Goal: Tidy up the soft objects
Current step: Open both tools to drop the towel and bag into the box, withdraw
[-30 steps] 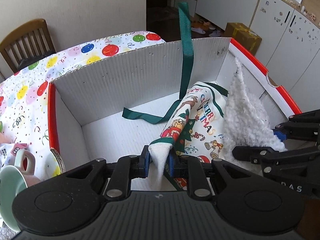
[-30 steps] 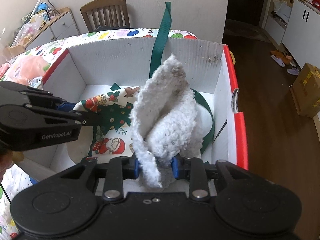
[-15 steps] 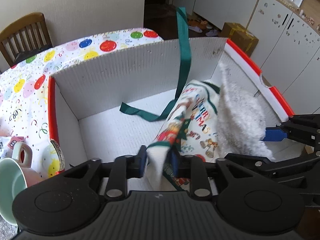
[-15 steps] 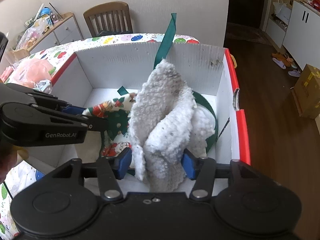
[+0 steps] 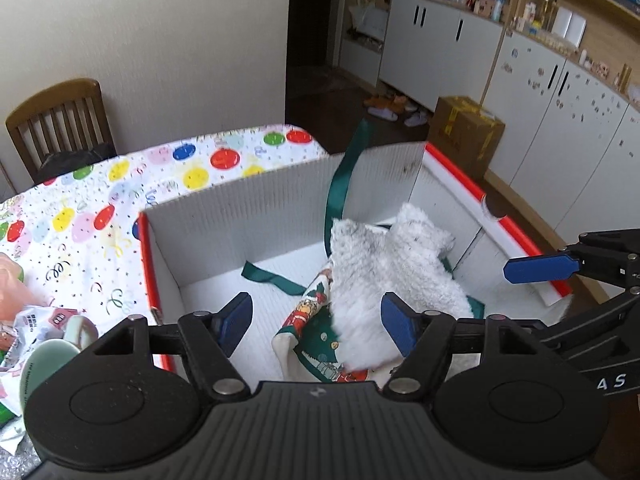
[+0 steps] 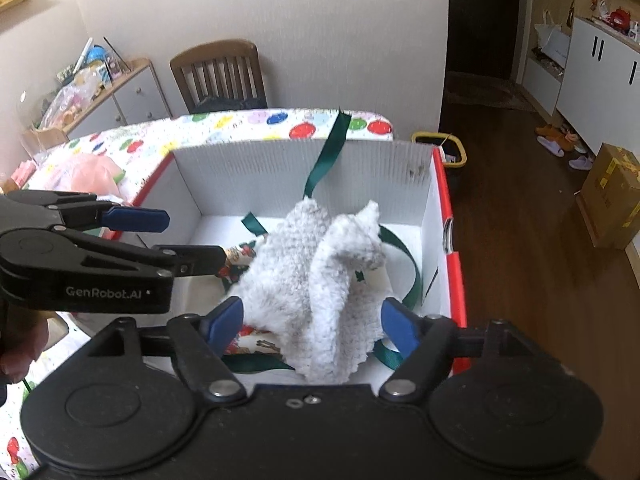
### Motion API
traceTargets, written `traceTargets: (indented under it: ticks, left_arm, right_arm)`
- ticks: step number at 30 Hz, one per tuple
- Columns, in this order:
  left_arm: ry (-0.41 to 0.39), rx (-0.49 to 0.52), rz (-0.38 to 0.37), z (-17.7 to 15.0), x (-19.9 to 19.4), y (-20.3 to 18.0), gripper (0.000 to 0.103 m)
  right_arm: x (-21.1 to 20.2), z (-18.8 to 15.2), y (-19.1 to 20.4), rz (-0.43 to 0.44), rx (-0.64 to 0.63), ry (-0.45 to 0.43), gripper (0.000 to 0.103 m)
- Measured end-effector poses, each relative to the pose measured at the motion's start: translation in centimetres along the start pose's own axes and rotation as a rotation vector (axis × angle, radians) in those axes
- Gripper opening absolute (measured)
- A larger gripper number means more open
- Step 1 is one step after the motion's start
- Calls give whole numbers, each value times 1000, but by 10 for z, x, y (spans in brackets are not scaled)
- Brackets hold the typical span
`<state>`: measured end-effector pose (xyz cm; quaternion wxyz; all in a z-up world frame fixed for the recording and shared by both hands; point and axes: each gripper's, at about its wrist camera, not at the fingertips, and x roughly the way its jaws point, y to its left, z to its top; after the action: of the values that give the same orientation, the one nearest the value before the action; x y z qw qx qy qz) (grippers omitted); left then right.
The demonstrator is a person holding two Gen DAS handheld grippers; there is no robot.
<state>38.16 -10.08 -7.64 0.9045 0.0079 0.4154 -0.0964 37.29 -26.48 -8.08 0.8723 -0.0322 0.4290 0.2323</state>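
Left gripper [image 5: 316, 326]: its jaws are opening and already stand wide; the blue pads touch nothing, though the printed cloth and the edge of the fleece lie in the gap below them.
Right gripper [image 6: 311, 320]: its jaws are opening too, also wide; the fleece bulges up between the pads, and neither pad presses on it.
Fleece cloth [image 6: 320, 280]: a white, fluffy, crumpled heap inside the box, toward its 3 o'clock side in the left wrist view, with two peaks sticking up. It lies on top of the printed cloth.
Printed cloth [image 5: 316, 320]: a Christmas pattern in red and green, lying on the box floor under the fleece, showing at the fleece's 7 o'clock edge in the left wrist view.
Green ribbon [image 5: 340, 184]: one length runs up over the far wall of the box at 12 o'clock; another lies flat on the box floor at 9 o'clock from the fleece.
Box [image 5: 248, 216]: white corrugated walls with a red rim, open at the top, standing on the tabletop.
Tabletop [image 5: 120, 184]: covered in a white cloth with coloured baubles, at 10 o'clock from the box.
Chair [image 6: 218, 72]: wooden, at the far end of the tabletop, at 12 o'clock.
Cup [image 5: 44, 364]: pale green, at 8 o'clock in the left wrist view, partly hidden by the gripper.
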Motion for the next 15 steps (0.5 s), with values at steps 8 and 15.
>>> traceTargets:
  ticks: [8,15]
  left_arm:
    - [-80,9,-1,-5,-36,3,72]
    - [-138,-12,-30,-15,-69,9,76]
  right_arm:
    - [-28,-5,12,11,-3,-58,87]
    - [-52,-11,29,13,-3,-110,96]
